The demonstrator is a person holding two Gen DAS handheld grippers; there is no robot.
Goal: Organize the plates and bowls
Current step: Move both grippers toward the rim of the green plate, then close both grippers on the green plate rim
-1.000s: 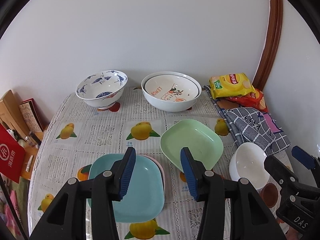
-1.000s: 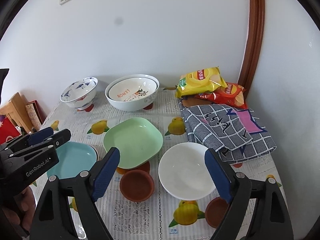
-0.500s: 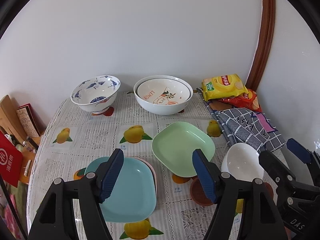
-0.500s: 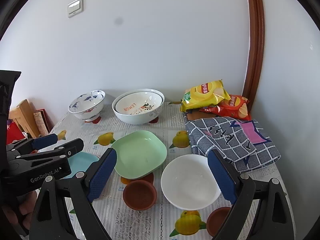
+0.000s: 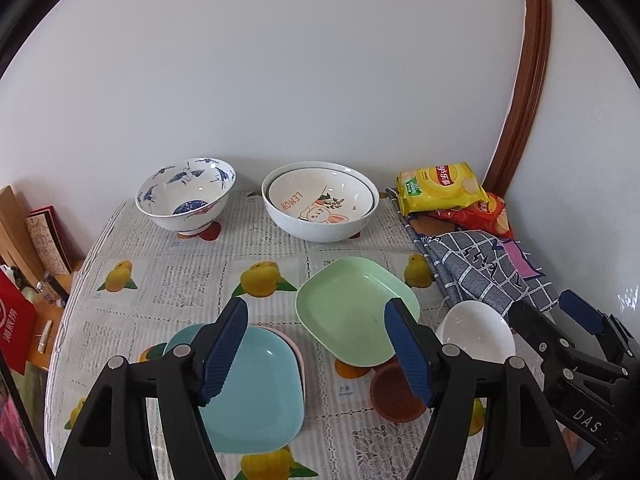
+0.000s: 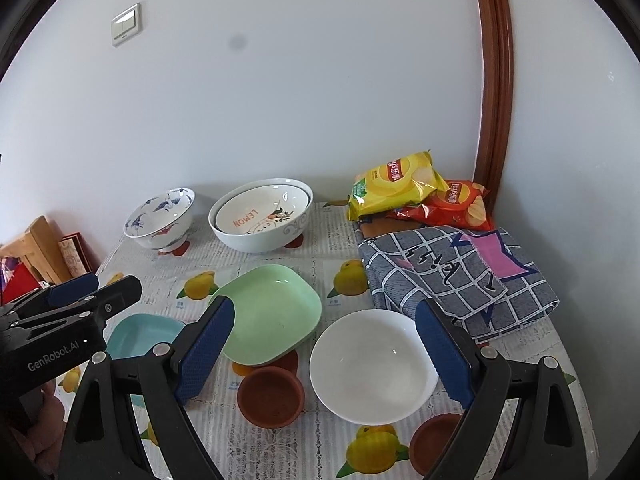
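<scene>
My left gripper (image 5: 316, 350) stands open above the table's near side, with nothing between its fingers. Under its left finger a light blue square plate (image 5: 256, 392) lies stacked on a pink plate (image 5: 301, 360). A green square plate (image 5: 352, 312) sits just beyond its right finger. My right gripper (image 6: 324, 348) is open and empty, hovering over a white bowl (image 6: 372, 364), apart from it. At the back stand a blue-and-white bowl (image 5: 186, 196) and a "LEMON" bowl (image 5: 320, 204) nested in a larger white bowl (image 5: 320, 232).
A brown saucer (image 6: 270, 398) lies in front of the green plate (image 6: 272, 312), another (image 6: 436, 440) at the near right. A checked cloth (image 6: 452, 280) and chip bags (image 6: 396, 188) fill the back right corner by the wall. Books and boards (image 5: 36, 236) stand off the table's left edge.
The left gripper's jaws have spread wider apart. Both cameras have tilted slightly, so the table sits lower in view. No dish has moved.
</scene>
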